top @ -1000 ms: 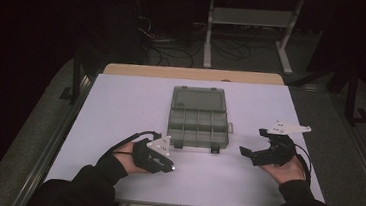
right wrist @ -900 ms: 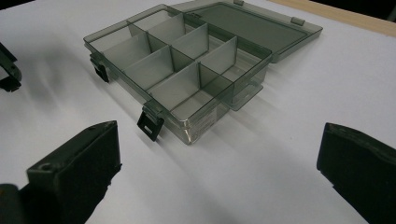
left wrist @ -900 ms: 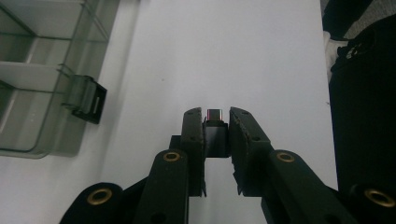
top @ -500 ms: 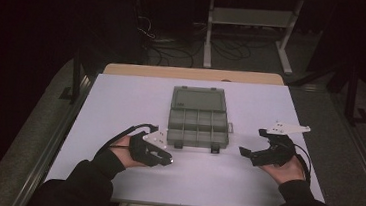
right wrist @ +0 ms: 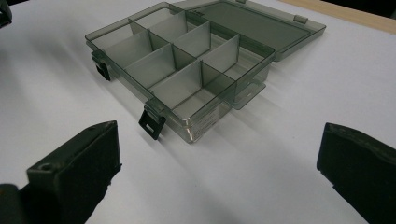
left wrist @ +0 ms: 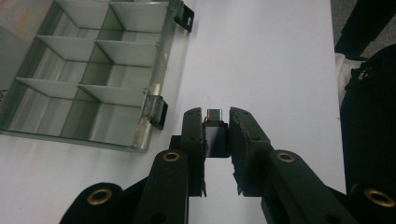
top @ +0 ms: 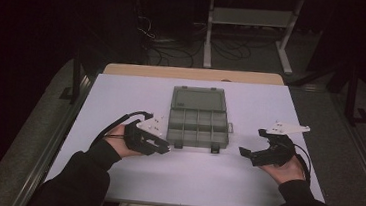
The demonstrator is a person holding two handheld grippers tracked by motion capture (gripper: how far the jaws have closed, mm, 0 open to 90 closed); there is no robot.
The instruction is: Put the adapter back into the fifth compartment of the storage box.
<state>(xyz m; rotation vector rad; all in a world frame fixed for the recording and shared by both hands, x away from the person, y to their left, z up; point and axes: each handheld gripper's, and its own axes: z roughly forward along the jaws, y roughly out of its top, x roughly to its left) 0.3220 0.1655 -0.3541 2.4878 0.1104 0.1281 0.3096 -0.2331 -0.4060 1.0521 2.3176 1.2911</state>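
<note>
A lab or workshop is suggested — a white-topped table [top: 121,92], tangled floor cables [top: 176,47] and a metal-framed bench [top: 248,18] are seen.

The person wore dark long sleeves [top: 82,174] reaching the wrists. Each hand carried a black gripper: the left gripper [left wrist: 216,126] had 2 black fingers [left wrist: 192,135] with ragged-edged pads and brass-ringed pivot holes. A black cable looped from it. The right gripper [top: 249,154] bore a pale 3-cornered plate.
</note>
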